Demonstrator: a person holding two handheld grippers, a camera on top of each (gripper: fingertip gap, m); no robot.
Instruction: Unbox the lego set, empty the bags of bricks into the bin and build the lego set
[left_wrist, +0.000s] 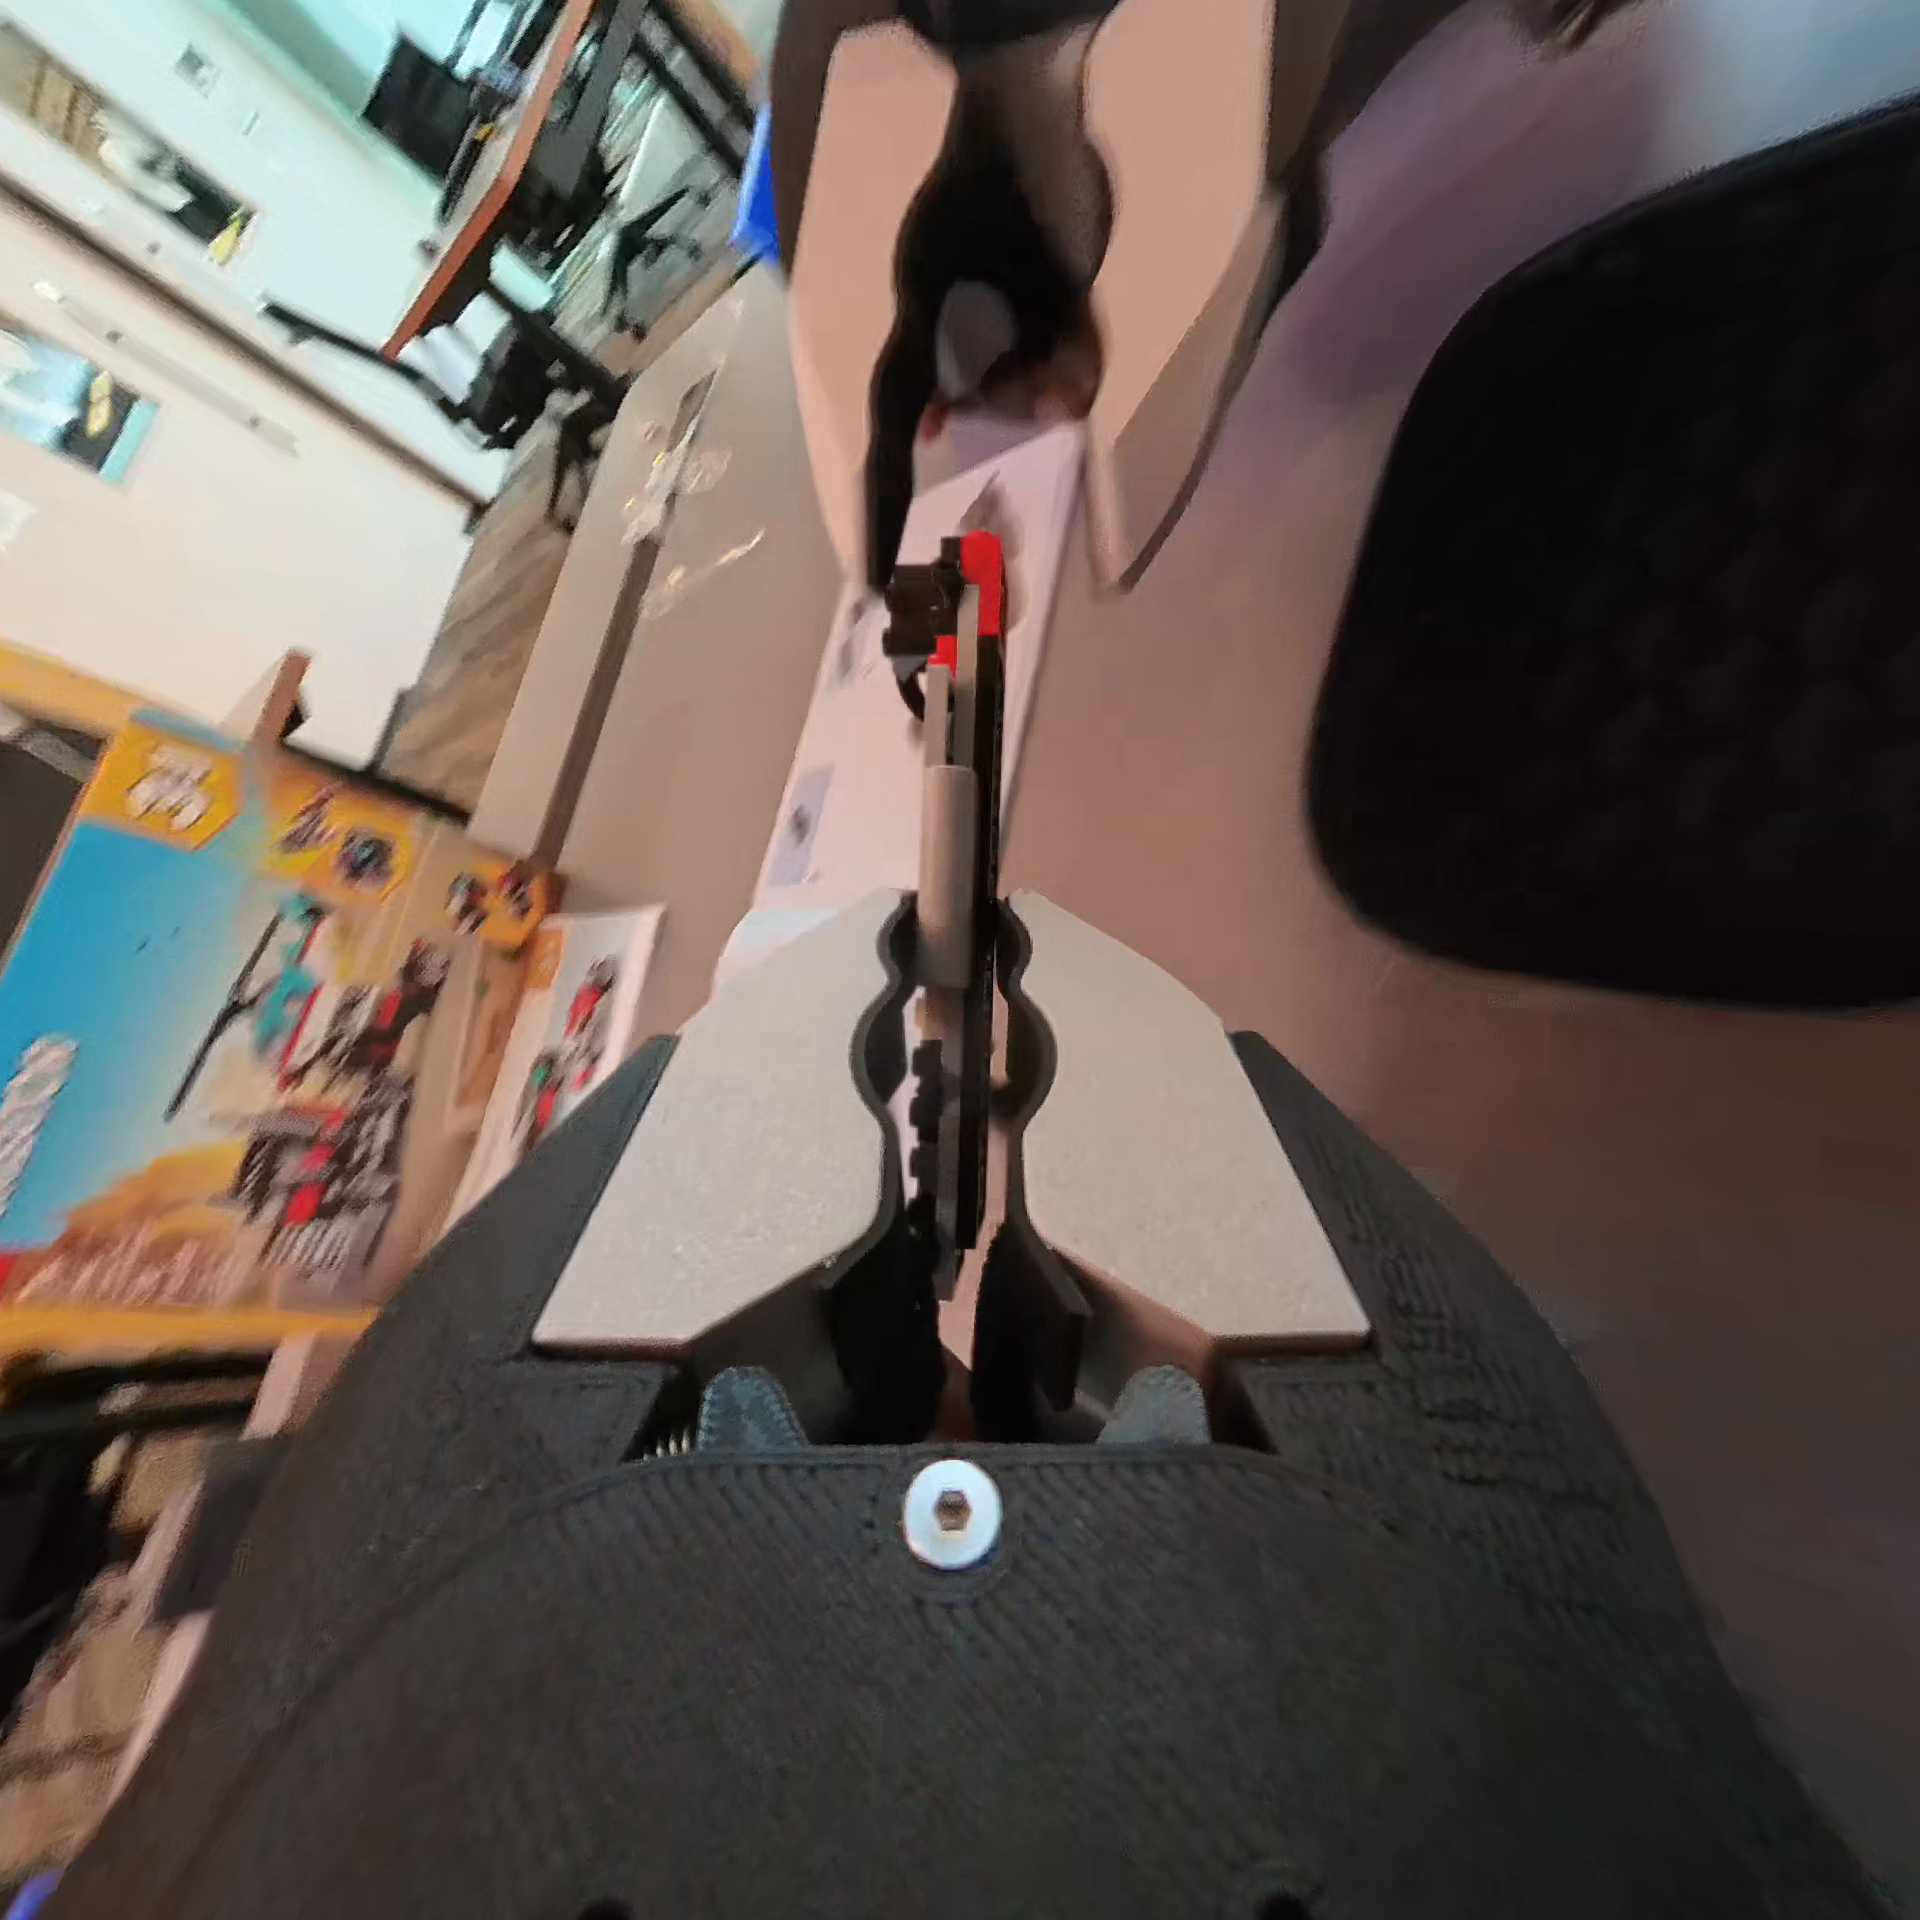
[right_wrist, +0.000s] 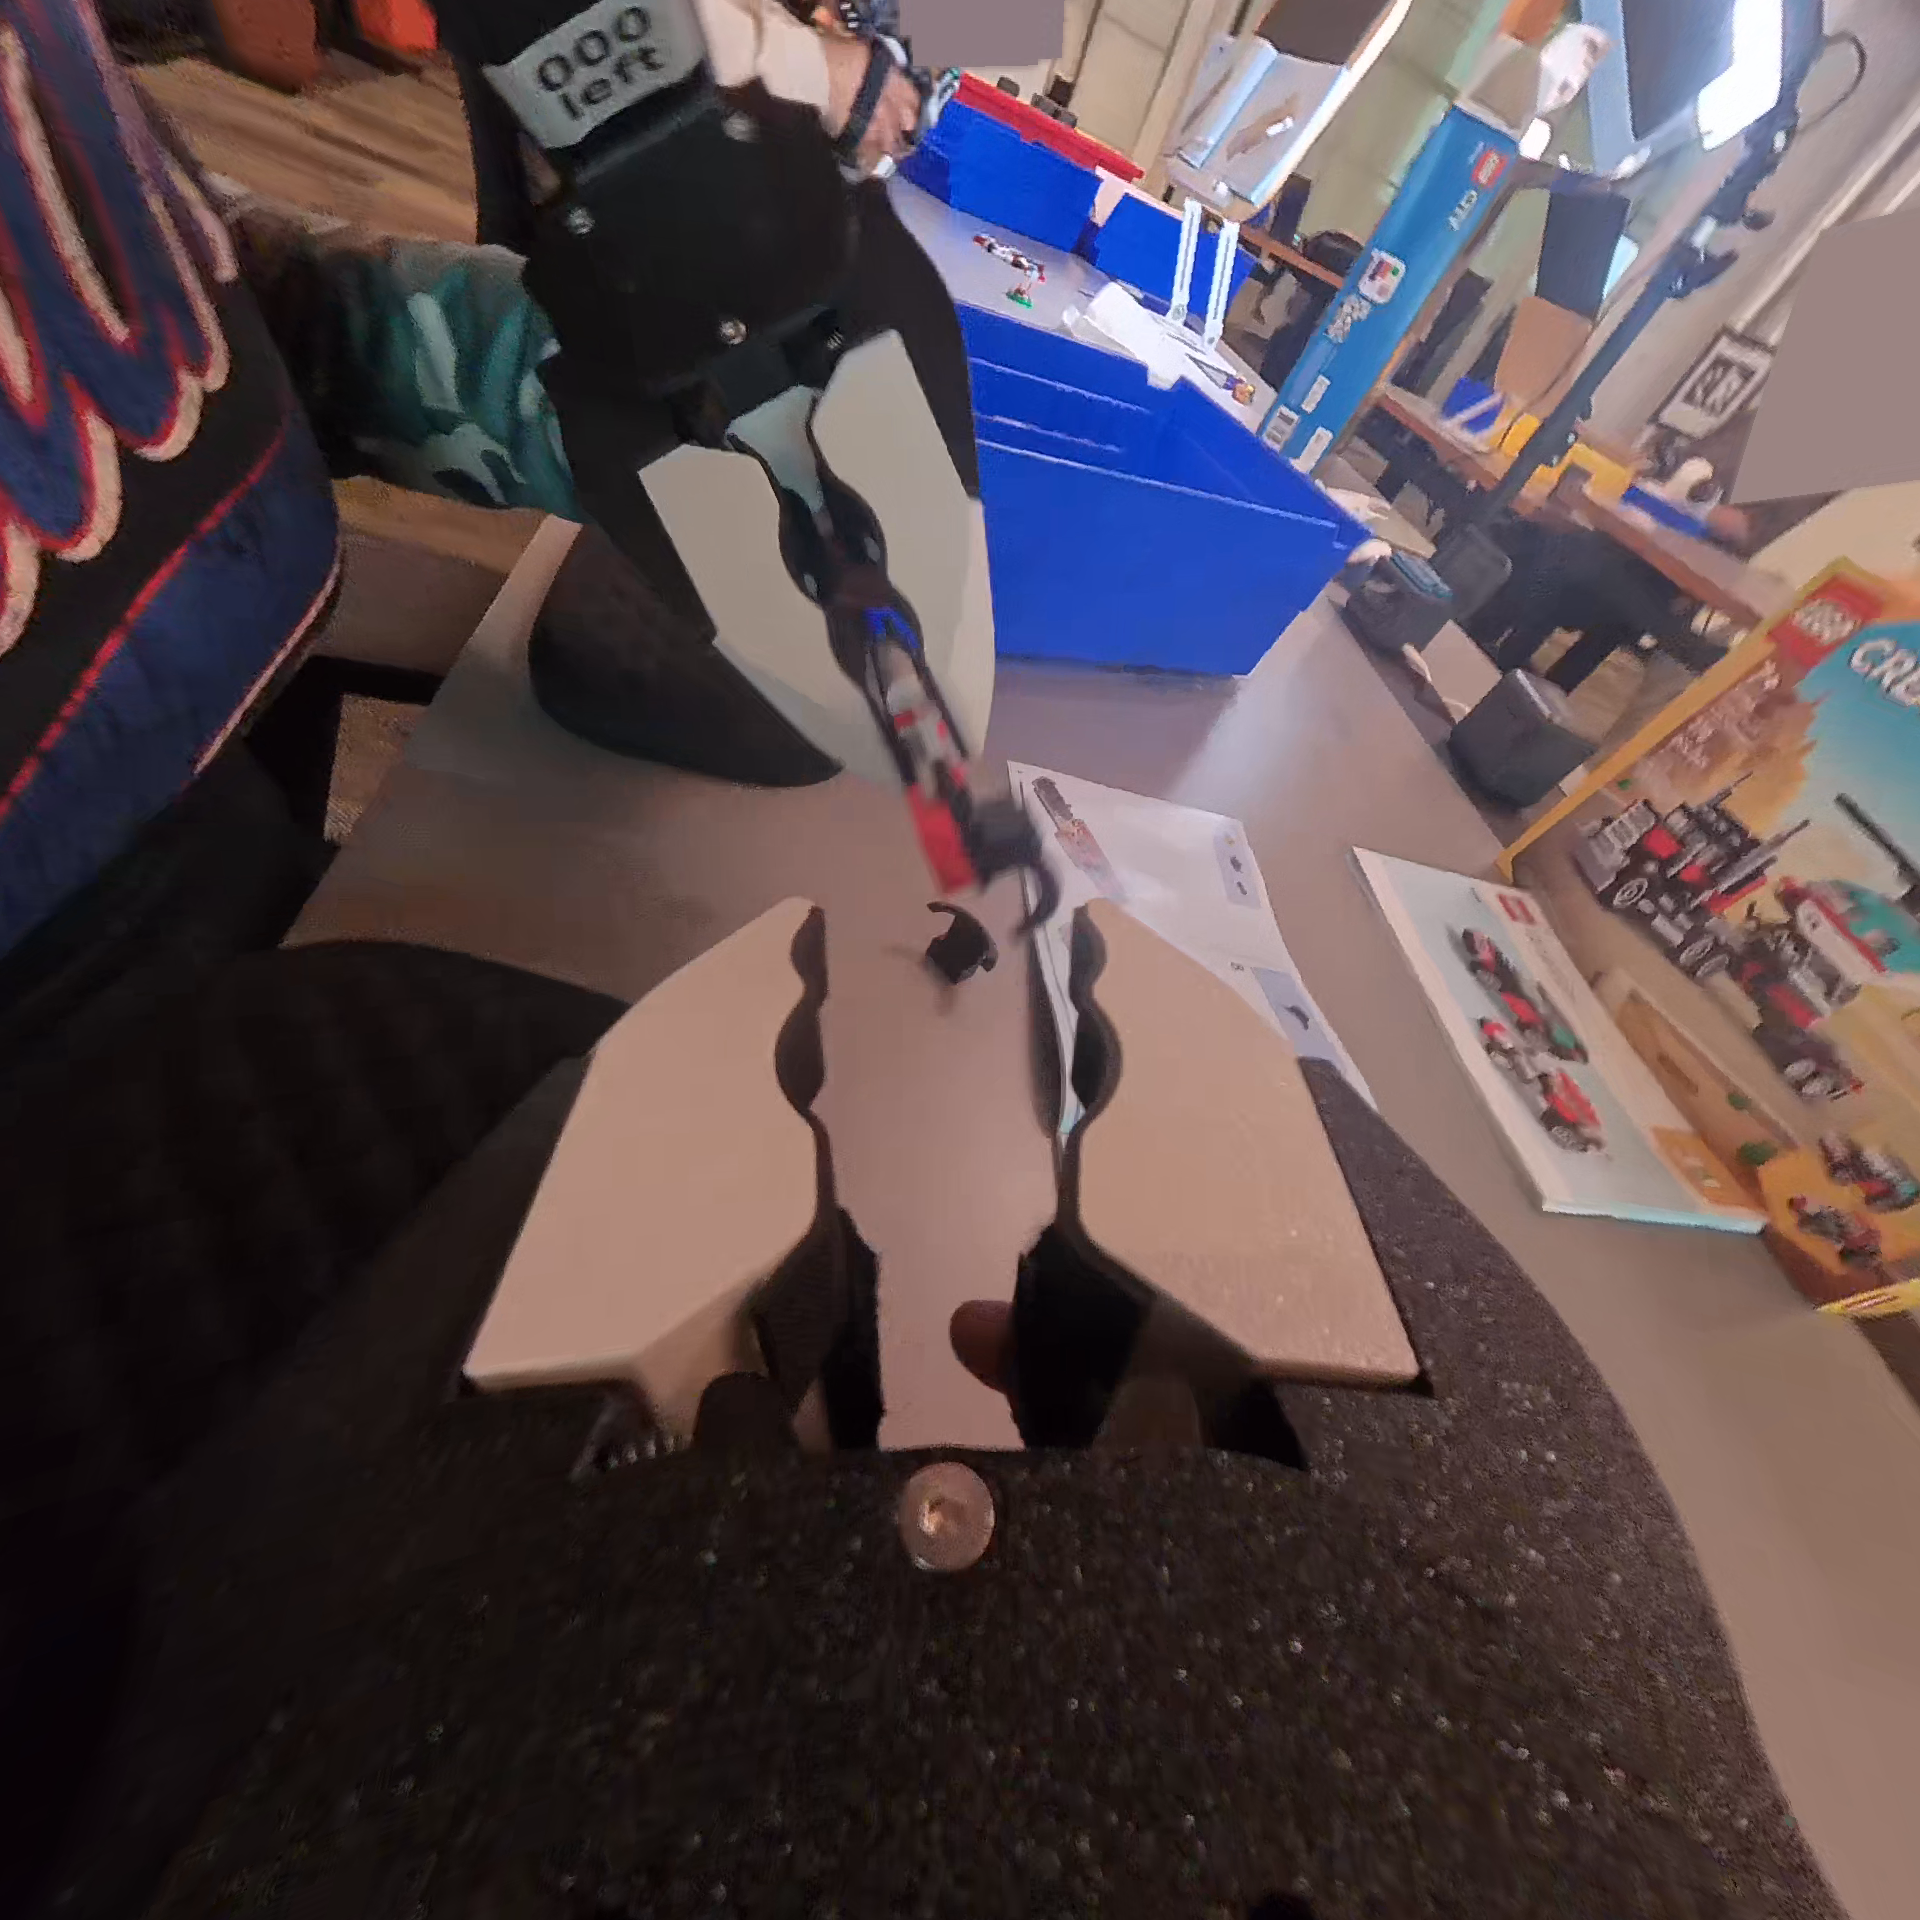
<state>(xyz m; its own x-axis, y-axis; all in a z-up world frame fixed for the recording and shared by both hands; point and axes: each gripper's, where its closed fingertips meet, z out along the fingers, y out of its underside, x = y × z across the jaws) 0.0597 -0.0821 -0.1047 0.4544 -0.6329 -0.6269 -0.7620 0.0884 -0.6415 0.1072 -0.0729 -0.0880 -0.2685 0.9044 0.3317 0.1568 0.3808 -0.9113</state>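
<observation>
Left gripper (left_wrist: 951, 940) clamps a thin brick assembly (left_wrist: 966, 790), tilted; right gripper (right_wrist: 945, 920) gapes empty, a black piece (right_wrist: 958, 948) just ahead on the worktop (right_wrist: 1403, 769).

Left gripper (left_wrist: 954, 940): black printed body, 2 pale grey faceted fingers, 1 silver screw. Right gripper (right_wrist: 948, 914): same build. Left bears a grey label.

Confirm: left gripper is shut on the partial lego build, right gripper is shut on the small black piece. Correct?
Half right. The left gripper is shut on the partial lego build. The right gripper is open and empty: the small black piece lies on the table beyond its fingertips, as the right wrist view shows.
</observation>
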